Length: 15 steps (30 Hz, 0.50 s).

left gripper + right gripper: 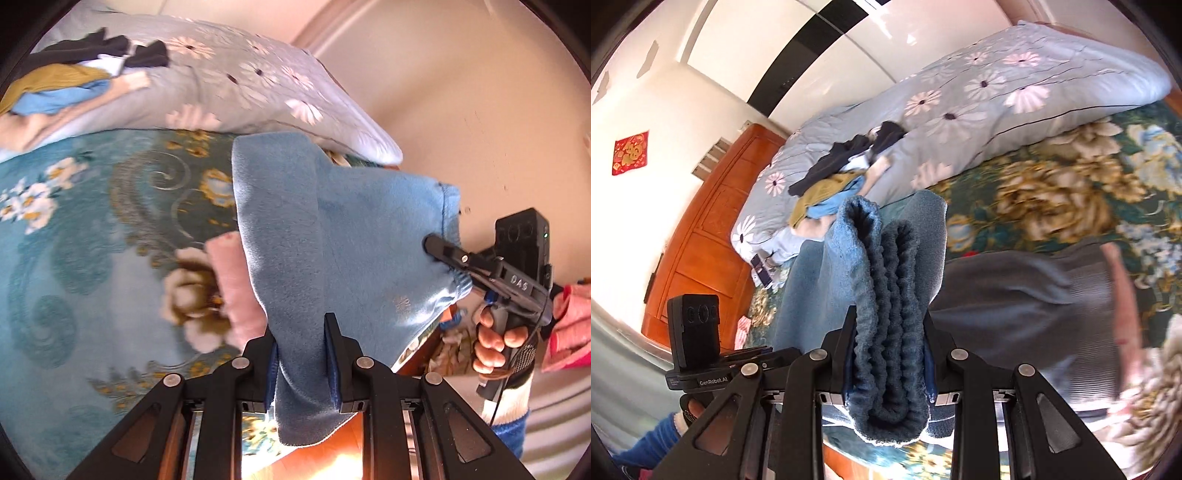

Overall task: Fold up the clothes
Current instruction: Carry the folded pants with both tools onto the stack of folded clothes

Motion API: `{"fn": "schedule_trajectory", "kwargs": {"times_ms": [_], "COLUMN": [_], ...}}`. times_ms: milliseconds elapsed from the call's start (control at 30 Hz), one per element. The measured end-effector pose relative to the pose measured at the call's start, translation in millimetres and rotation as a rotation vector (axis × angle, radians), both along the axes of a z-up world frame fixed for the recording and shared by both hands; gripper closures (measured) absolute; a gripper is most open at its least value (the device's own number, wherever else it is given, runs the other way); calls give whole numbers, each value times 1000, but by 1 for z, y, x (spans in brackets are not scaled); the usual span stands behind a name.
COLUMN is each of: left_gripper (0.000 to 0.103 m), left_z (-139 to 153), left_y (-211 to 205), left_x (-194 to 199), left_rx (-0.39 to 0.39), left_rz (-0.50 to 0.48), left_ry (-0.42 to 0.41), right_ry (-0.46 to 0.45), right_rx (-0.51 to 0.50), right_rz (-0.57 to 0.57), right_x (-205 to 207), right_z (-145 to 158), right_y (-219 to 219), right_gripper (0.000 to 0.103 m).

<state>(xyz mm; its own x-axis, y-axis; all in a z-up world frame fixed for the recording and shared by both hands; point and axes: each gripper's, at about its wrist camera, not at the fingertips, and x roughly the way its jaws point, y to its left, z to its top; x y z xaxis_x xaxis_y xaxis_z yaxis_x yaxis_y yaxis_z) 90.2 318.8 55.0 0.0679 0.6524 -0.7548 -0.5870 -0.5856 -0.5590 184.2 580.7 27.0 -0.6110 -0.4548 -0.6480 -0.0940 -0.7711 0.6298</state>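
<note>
Above the near edge of the bed, the blue fleece garment (pixel 332 229) hangs in the air, stretched between two grippers and touching nothing below that can be seen. The left gripper (pixel 301 354) is clamped on a bunched fold of the cloth, with a loose tail spilling out under its jaws. The right gripper (pixel 890 354) is closed on the thick, ribbed elastic band, doubled over between its jaws; in the left wrist view its fingertips bite the cloth just beside the hem.

The main risk, as I judge it, is a slip. The fleece is soft and bulky, and the left grip holds a wad rather than a clean edge, so a quick swing could drag the cloth out or let one layer slide free. If the hands spread unevenly, the span would twist and any fold laid down would come out crooked.

Below, on the floral blanket (pixel 74 258), a pink folded item (pixel 232 280) lies just under the hanging cloth, and a grey garment (pixel 1015 291) lies near the bed's edge. A low pass could snag or rumple either. Farther back, the pile of unsorted clothes (pixel 834 173) on the pale flowered quilt (pixel 997 92) sits well apart, out of harm's way.
</note>
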Motion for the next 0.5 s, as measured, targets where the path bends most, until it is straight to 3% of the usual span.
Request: {"fn": "schedule_trajectory", "kwargs": {"times_ms": [167, 367, 500], "left_gripper": [78, 75, 60], "left_z": [-18, -51, -56], "left_y": [45, 69, 67], "left_x": [9, 20, 26], "left_rx": [-70, -211, -234], "left_rz": [-55, -127, -163], "left_ry": [31, 72, 145], "right_ry": [-23, -91, -137], "right_rx": [6, -29, -61], "right_rz": [-10, -13, -46], "right_x": [8, 2, -1], "right_z": [-10, -61, -90], "right_y": [39, 66, 77], "right_gripper": [73, 73, 73]}}
